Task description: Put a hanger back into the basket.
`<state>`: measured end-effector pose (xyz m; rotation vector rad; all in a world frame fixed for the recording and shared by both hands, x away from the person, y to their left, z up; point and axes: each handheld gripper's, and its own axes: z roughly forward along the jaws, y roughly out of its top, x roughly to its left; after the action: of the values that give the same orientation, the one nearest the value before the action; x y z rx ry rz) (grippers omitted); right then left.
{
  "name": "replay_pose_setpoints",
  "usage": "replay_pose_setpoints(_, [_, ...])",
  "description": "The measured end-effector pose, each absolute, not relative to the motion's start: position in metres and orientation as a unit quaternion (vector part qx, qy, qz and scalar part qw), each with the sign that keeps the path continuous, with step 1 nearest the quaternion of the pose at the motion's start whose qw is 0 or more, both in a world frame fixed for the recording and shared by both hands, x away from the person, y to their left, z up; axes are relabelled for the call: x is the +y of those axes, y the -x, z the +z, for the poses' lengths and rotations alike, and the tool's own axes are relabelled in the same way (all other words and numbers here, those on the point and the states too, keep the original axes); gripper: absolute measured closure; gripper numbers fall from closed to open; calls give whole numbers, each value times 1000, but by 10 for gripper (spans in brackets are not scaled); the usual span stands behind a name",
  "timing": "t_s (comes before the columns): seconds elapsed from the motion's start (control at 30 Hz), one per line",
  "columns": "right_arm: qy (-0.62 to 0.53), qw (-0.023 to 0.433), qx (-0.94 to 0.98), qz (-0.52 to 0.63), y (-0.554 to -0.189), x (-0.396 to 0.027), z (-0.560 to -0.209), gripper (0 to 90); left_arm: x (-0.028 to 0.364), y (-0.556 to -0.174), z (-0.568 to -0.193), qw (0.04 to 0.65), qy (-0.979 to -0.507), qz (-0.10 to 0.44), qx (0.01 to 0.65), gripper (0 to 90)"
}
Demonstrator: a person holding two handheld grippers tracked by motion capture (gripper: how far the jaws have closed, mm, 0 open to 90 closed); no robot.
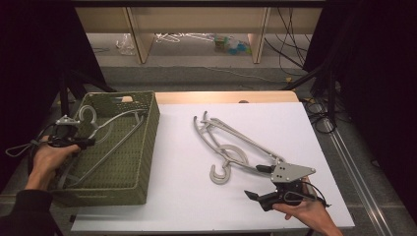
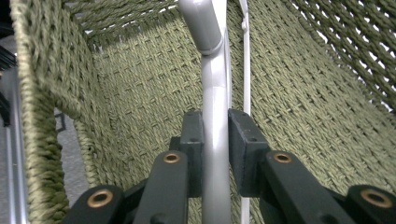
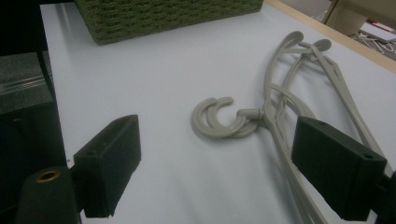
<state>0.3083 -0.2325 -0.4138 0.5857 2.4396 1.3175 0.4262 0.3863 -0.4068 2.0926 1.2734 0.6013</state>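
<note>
A basket (image 1: 129, 162) stands at the table's (image 1: 285, 132) 9 o'clock edge, with one hanger (image 1: 110, 137) lying in it. More hangers (image 1: 231, 142) lie stacked on the table near its centre, at 3 o'clock from the basket, hooks (image 3: 219, 122) toward 6 o'clock.

Past my white tabletop (image 1: 275, 128) a wooden edge (image 1: 221, 97) peeks out; black cables (image 1: 290, 49) trail over the floor, and colourful clutter (image 1: 231, 45) lies between wooden legs (image 1: 140, 39).

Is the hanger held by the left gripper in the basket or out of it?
In. The left gripper is clamped on the hanger with the basket's woven walls around it; its hook rises over the rim.
</note>
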Motion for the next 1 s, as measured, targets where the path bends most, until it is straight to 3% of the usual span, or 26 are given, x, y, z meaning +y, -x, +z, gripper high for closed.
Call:
replay_pose_setpoints(0.1, [-205, 154, 850, 461, -309, -231, -415, 170, 392, -429, -407, 301, -798, 231, 468, 758])
replay_pose_setpoints(0.23, [-205, 153, 850, 460, -309, -231, -415, 170, 390, -428, -412, 300, -775, 233, 504, 720])
replay_pose_setpoints(0.3, [-206, 153, 849, 461, -309, -231, -416, 170, 395, -430, -406, 271, -796, 235, 488, 716])
replay_pose_setpoints(0.33, [-206, 150, 853, 456, -309, -232, -416, 170, 392, -426, -405, 268, -771, 239, 525, 708])
replay_pose_setpoints(0.53, [-206, 147, 853, 456, -310, -233, -417, 174, 394, -421, -398, 274, -757, 253, 537, 634])
replay_pose_setpoints(0.73, [-208, 149, 852, 457, -311, -232, -418, 174, 377, -392, -374, 330, -728, 284, 530, 513])
replay_pose_setpoints(0.8, [-208, 150, 853, 454, -312, -232, -419, 178, 367, -378, -361, 344, -719, 298, 526, 423])
replay_pose_setpoints(1.0, [-219, 155, 849, 456, -314, -235, -421, 180, 337, -349, -343, 409, -702, 299, 500, 335])
